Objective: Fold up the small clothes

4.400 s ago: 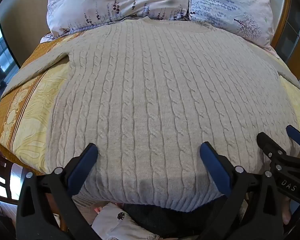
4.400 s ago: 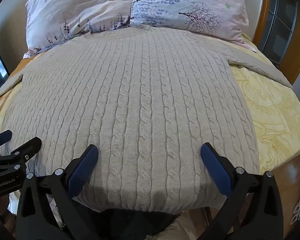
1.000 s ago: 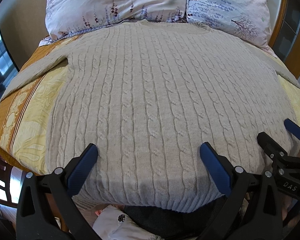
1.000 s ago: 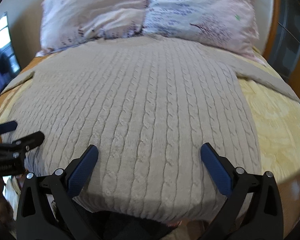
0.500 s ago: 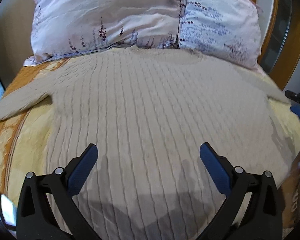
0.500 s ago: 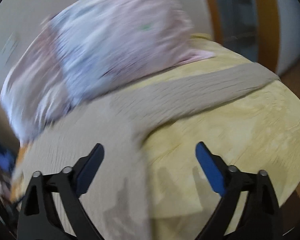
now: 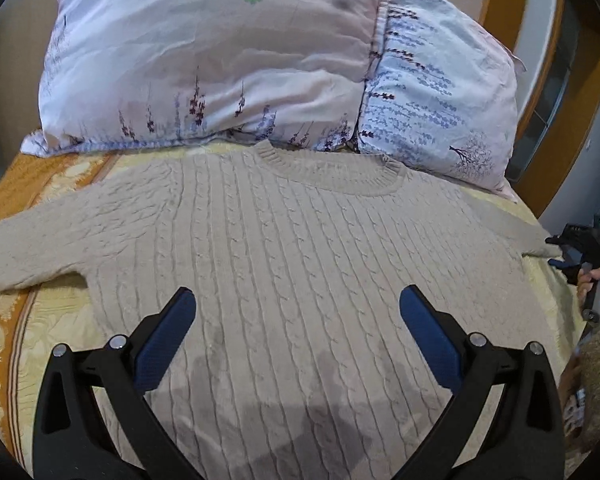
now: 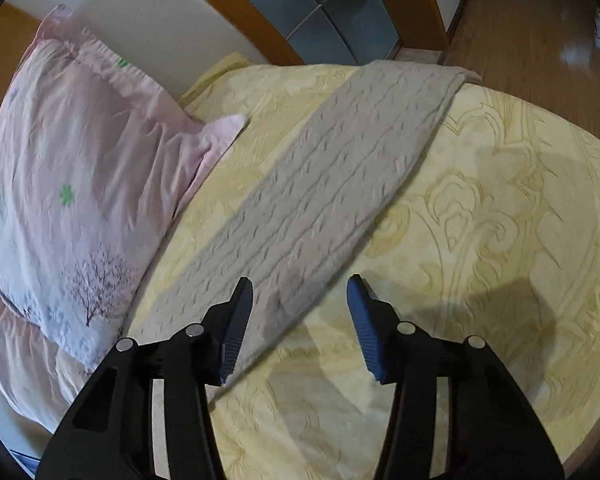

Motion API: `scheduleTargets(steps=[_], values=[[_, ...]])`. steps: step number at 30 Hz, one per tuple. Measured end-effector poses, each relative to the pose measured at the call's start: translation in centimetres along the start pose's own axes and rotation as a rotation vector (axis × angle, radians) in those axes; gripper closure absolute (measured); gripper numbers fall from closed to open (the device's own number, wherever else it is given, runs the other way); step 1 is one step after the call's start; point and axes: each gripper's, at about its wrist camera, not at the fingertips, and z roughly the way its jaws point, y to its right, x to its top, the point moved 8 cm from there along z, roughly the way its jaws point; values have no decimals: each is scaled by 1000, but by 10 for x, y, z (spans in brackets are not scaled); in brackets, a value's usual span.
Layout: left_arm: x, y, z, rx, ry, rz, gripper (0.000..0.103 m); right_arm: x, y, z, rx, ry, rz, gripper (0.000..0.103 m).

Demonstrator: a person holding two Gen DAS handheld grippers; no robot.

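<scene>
Beige cable-knit sweater (image 7: 300,264) flat on bed (image 8: 500,240), soft, bulky, likely droopy; both grippers, left (image 7: 296,320) and right (image 8: 300,312), gape empty; pinch sleeve (image 8: 340,184) near bed's right edge.

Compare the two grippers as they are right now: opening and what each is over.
The left gripper has its fingers spread wide; the right gripper has a narrower gap. The left hangs over the sweater body below the collar; the right is over the sleeve, one finger above the yellow bedspread. Both are open and hold nothing.
</scene>
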Motion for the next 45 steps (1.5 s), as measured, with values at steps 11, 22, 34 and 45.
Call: scheduleTargets(steps=[11, 22, 34, 45], values=[[13, -17, 28, -45, -101, -75, 2, 27, 22, 14, 19, 72, 72, 91], [26, -25, 43, -157, -111, -197, 2, -8, -110, -45, 178, 245, -345, 94], [32, -22, 45, -220, -103, -257, 5, -247, -232, 17, 394, -215, -769, 94], [33, -16, 48, -271, -110, -242, 5, -214, -202, 25, 412, -284, -442, 58]])
